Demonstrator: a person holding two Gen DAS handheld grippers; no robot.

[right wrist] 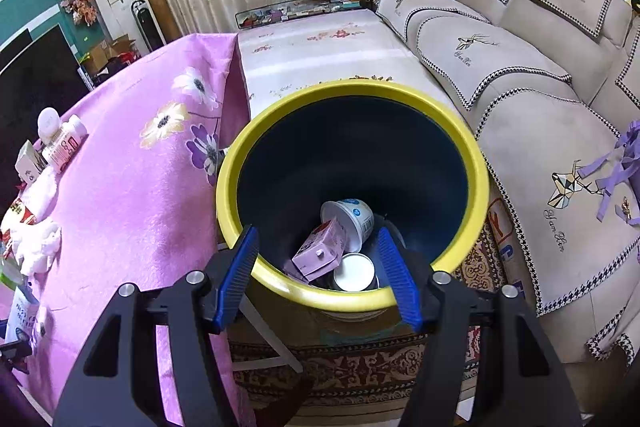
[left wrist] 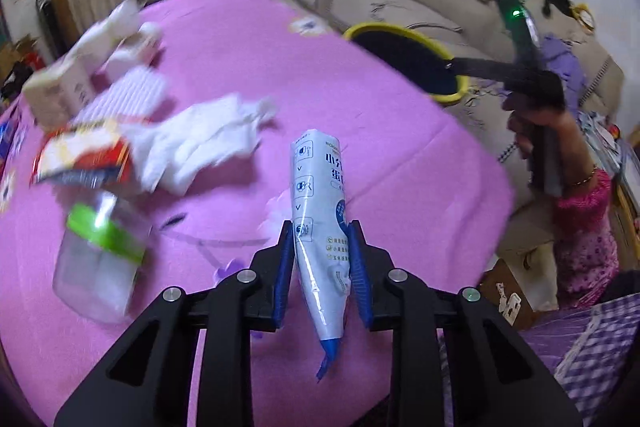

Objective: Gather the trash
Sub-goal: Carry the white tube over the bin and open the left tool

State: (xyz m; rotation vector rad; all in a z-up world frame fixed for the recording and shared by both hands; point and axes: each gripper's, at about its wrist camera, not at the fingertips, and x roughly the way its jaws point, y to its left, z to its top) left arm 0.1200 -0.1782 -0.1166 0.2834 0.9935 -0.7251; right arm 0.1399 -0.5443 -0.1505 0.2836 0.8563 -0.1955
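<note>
Two tools, left clamping wrapper, right spread, table litter blurred

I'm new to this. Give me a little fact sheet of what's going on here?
left gripper: shut on a white-and-blue wrapper, lifted above the pink cloth
right gripper: open, empty, over the bin
bin contents: two white cups, a pink carton
left on cloth: tissues, jar, boxes
</note>
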